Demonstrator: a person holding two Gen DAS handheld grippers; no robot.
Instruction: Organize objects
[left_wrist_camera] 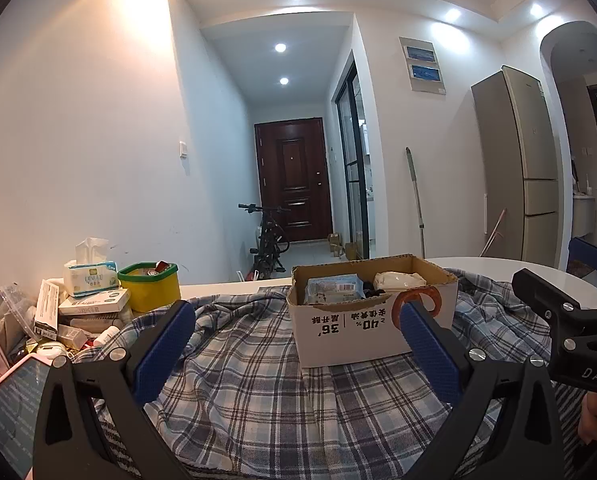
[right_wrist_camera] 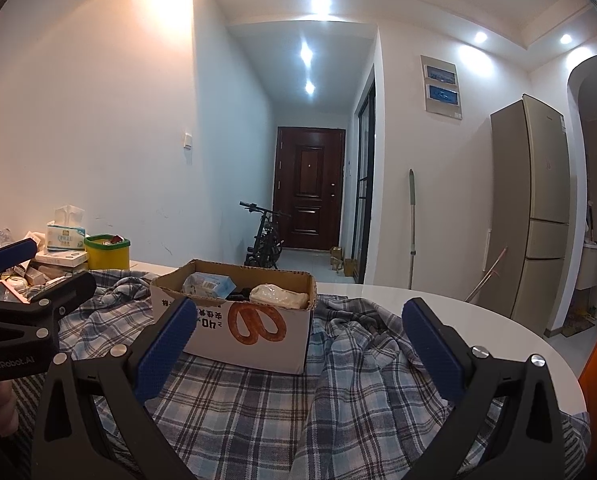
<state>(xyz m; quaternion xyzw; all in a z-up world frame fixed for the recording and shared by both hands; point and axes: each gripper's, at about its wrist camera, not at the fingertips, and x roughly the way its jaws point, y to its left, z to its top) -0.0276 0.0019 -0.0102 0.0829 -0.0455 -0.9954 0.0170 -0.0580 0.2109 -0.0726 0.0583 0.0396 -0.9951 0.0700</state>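
An open cardboard box (left_wrist_camera: 372, 322) (right_wrist_camera: 254, 330) holding packets and a white bundle rests on a blue plaid cloth (left_wrist_camera: 266, 396) (right_wrist_camera: 298, 412) spread over a white table (right_wrist_camera: 482, 312). My left gripper (left_wrist_camera: 298, 340) is open just short of the box, nothing between its blue pads. Equally open and empty, my right gripper (right_wrist_camera: 298, 340) hovers over the cloth to the right of the box's front corner. Each gripper's black body shows at the edge of the other's view.
Clutter is piled at the table's left: a tissue pack (left_wrist_camera: 90, 278), small boxes (left_wrist_camera: 94, 304), a yellow tub with a green rim (left_wrist_camera: 150, 286) and a phone (left_wrist_camera: 10, 404). Beyond the table are a bicycle (left_wrist_camera: 268, 240), a dark door and a fridge (right_wrist_camera: 534, 208).
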